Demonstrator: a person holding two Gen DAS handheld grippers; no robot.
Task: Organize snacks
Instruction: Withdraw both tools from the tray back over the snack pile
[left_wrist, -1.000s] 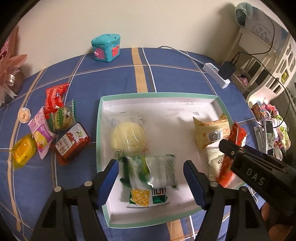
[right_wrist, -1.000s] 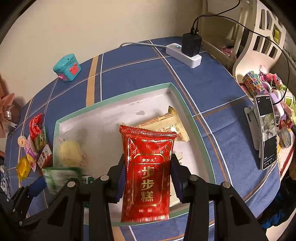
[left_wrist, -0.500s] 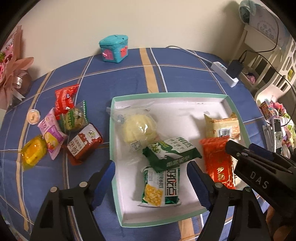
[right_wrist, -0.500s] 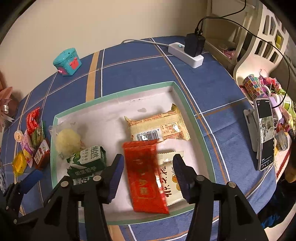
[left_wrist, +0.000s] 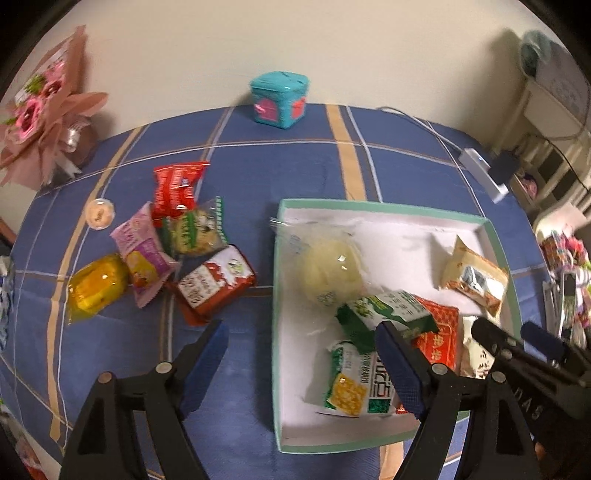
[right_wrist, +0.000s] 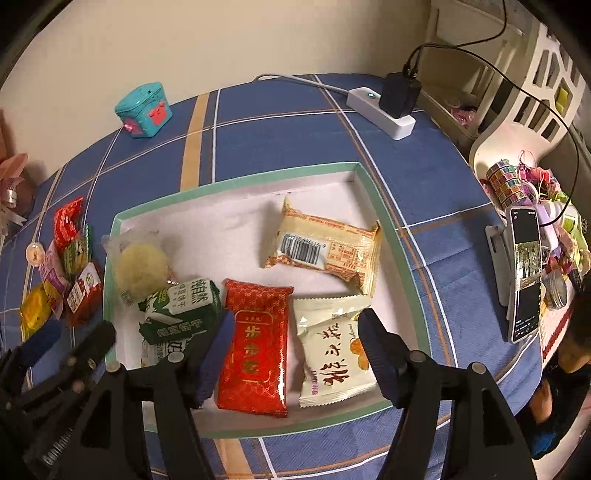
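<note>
Red packet (right_wrist: 255, 343) lies flat below opening right gripper (right_wrist: 295, 350).

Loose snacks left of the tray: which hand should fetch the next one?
Probably the left. The left hand-held gripper is open and empty beside the red-and-white packet. The right hand-held gripper hangs over the tray, having just opened above the red packet.

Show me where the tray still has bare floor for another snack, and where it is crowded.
Free: the tray's far strip along its back wall, and the middle patch between the round yellow bun and the beige barcode packet. Crowded: the near edge, where the green packets, red packet and white packet lie side by side.
</note>
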